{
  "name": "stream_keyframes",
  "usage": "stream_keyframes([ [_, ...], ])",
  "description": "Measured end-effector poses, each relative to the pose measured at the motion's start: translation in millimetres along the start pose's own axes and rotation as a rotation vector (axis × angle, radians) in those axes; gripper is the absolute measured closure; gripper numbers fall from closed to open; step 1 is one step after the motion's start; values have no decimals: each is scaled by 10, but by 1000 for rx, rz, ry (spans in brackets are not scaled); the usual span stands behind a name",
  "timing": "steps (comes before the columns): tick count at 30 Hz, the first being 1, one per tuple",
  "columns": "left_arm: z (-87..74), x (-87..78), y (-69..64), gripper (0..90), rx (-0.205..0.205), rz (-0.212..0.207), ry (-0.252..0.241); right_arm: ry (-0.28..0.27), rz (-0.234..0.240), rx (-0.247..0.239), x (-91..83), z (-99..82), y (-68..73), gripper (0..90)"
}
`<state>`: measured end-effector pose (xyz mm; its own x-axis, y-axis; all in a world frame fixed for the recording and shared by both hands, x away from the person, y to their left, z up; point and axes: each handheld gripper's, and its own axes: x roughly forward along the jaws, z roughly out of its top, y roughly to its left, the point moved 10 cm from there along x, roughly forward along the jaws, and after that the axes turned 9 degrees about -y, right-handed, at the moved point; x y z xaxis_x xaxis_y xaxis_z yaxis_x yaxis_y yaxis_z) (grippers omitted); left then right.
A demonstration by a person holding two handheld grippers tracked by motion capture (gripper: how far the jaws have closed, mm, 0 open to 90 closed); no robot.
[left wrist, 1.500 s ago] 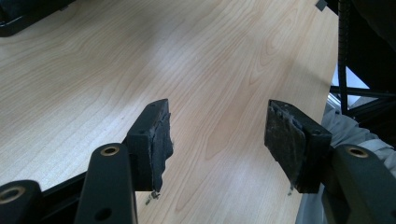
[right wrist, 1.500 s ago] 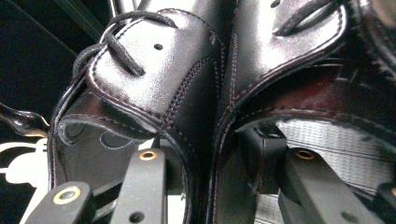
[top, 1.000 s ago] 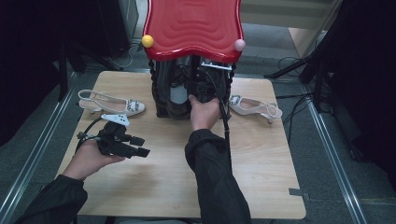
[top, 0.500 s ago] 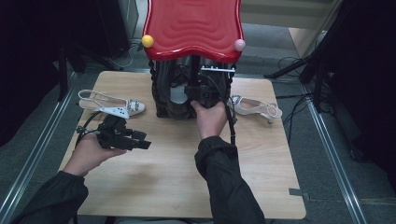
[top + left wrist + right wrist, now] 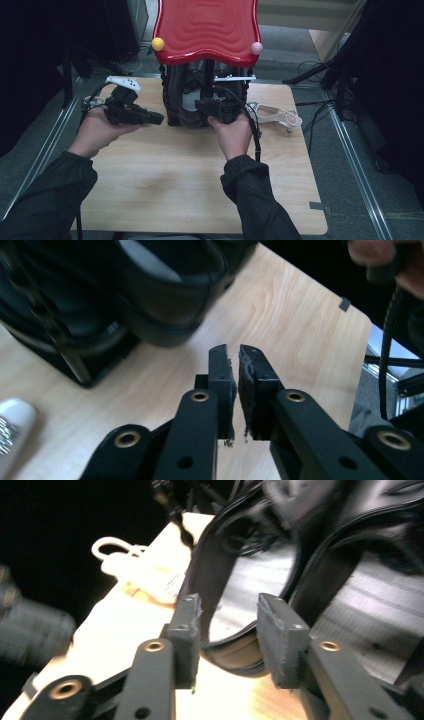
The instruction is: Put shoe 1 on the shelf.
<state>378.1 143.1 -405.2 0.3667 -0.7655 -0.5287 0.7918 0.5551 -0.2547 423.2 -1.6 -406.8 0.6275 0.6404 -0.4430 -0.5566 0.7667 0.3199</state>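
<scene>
Two black shoes (image 5: pixel 192 102) are seen standing under a red wavy-topped rack (image 5: pixel 207 30) at the far middle of the bench (image 5: pixel 165 185), and these are the things being worked on. The right gripper (image 5: pixel 216 106) is held straight at them from the near side. In the right gripper view its jaws have just been closing and stand about half open, with the dark rim of a shoe (image 5: pixel 240 630) lying between the pads; the picture is blurred, so whether the pads already press on that rim cannot be told, though a gap seems to remain on each side. The shoe's long axis appears to run from near to far, roughly in line with these jaws, so that the heel rim is met first.

The left gripper (image 5: pixel 155 118) is held to the left of the rack, pointing right toward the shoes. Its jaws have just been closing and are now all but shut, with nothing between them, as the left gripper view shows; there the toe of a black shoe (image 5: pixel 170 300) lies just beyond the tips, apart from them.

The right hand is judged the nearer one for the coming grasp. A white sandal (image 5: pixel 274 116) lies on the bench to the right of the rack.
</scene>
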Motion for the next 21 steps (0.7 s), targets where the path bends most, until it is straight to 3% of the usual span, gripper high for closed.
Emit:
stream_keyframes([
  [4,236,-11,43,894,31,15,-3,17,32,-28,-61,-85,83,717],
  [10,473,-6,60,900,48,4,-11,34,64,-50,-86,-214,148,783],
  [11,572,-3,57,900,43,-9,-23,47,78,-53,-89,-281,167,815],
  [17,829,9,86,900,71,0,-35,70,103,-58,-87,-441,176,900],
  [21,1003,21,123,900,88,18,-42,78,110,-60,-72,-526,163,900],
])
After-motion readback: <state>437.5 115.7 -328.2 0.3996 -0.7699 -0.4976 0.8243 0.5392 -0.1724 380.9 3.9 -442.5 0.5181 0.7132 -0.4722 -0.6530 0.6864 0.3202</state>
